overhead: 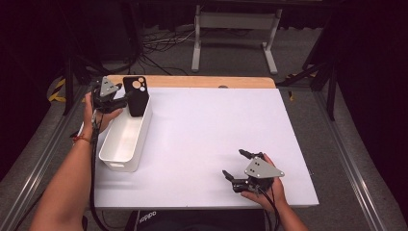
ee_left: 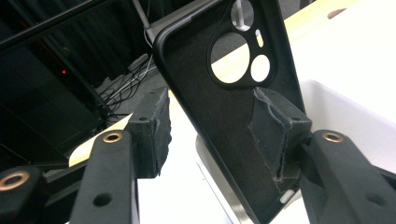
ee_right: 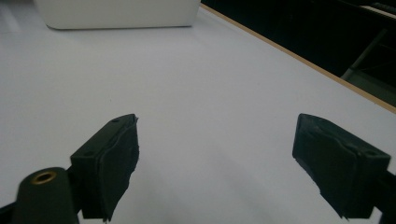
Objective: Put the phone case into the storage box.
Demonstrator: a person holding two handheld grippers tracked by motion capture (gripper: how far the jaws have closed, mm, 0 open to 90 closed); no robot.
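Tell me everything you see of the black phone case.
The black phone case looks like soft matte plastic, with a raised rim and round camera cut-outs near its top. It stands almost upright at the far end of the white bin. One pad of the left tongs lies against its inner face; the other pad stands apart.

a lab or recording studio, judging by black curtains walling the space, a white worktop on a metal-rail frame, loose cables on grey carpet and a white equipment stand behind.
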